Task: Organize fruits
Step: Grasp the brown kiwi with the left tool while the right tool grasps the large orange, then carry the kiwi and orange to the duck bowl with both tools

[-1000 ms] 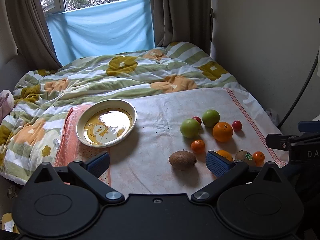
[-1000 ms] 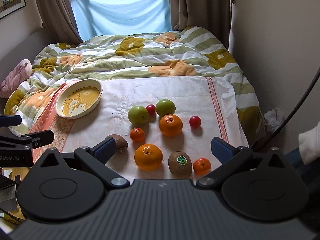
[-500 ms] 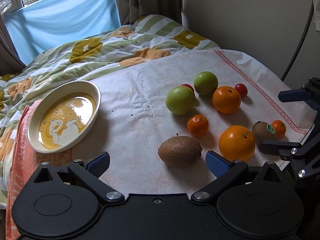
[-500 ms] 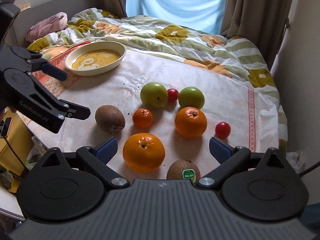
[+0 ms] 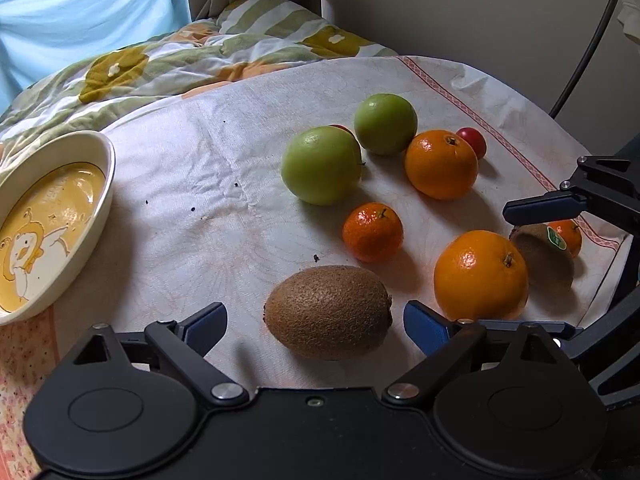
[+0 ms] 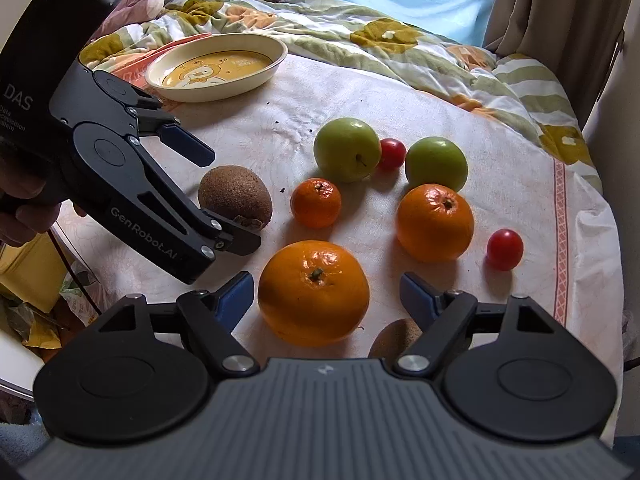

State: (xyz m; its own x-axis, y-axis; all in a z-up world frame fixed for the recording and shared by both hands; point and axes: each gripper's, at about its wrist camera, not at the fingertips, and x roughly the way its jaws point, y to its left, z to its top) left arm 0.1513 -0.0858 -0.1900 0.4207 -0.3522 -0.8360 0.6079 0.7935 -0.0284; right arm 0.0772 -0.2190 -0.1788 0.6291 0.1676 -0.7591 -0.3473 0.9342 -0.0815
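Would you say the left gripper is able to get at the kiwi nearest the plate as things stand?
Probably yes. The kiwi lies right ahead of the left gripper, between its closing jaws, which have not touched it. Nothing covers it; the small mandarin and large orange sit apart from it.
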